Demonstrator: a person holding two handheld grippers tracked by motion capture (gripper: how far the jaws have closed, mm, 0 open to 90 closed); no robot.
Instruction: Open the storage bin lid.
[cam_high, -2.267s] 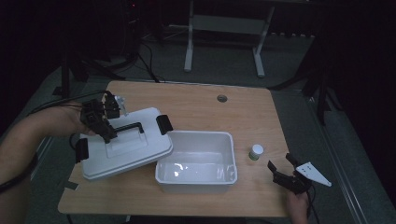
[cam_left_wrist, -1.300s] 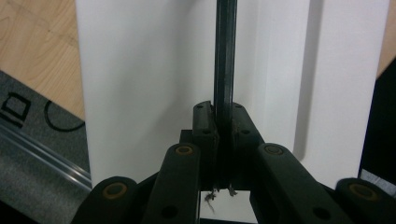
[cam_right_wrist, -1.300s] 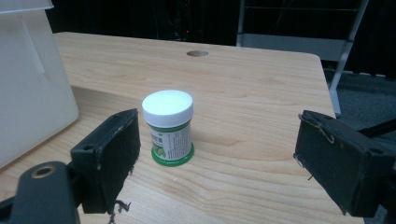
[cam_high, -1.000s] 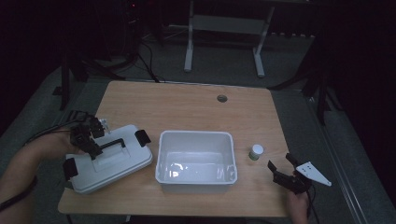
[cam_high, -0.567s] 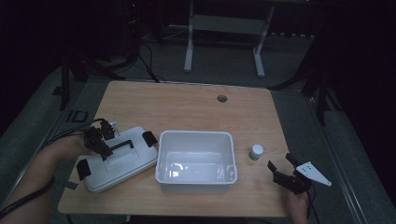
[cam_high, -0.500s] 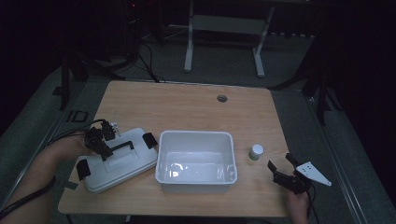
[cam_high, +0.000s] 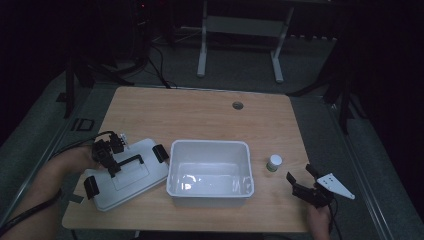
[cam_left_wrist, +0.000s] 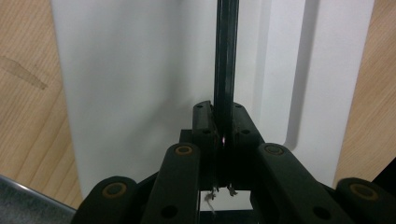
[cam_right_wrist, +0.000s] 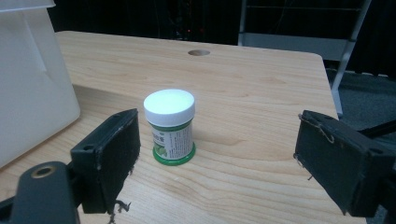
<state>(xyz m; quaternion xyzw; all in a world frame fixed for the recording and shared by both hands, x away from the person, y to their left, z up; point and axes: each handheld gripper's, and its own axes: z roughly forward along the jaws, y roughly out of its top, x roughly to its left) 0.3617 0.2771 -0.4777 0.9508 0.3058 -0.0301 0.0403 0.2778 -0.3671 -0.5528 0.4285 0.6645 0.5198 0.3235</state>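
Left gripper view: left tongs (cam_left_wrist: 223, 135) pinched tight on the thin black handle (cam_left_wrist: 226, 56) of the white lid (cam_left_wrist: 140, 84), handle running straight up between the jaws, lid flat on the tabletop (cam_left_wrist: 23, 93) beneath. High view: same tongs (cam_high: 111, 156) at the lid's (cam_high: 127, 175) handle (cam_high: 127, 162), lid lying near the tabletop's (cam_high: 200, 115) front left corner, slightly askew, a black clip (cam_high: 160, 153) at one end and another (cam_high: 90, 186) at the opposite end. Touching or just beside the lid's right edge, cannot tell which: an open white bin (cam_high: 210, 172), nothing in it. Right gripper view: right tongs (cam_right_wrist: 233, 154) spread wide, clamping nothing, pointed at a small jar (cam_right_wrist: 170, 127) with white cap and green label, upright on the wood just ahead of the jaws and nearer the left one. Bin wall (cam_right_wrist: 32, 84) at the left of that view. High view again: right tongs (cam_high: 306, 184) near the front right corner, jar (cam_high: 273, 162) between them and the bin, clear of both. Round hole (cam_high: 237, 105) in the wood toward the far edge.
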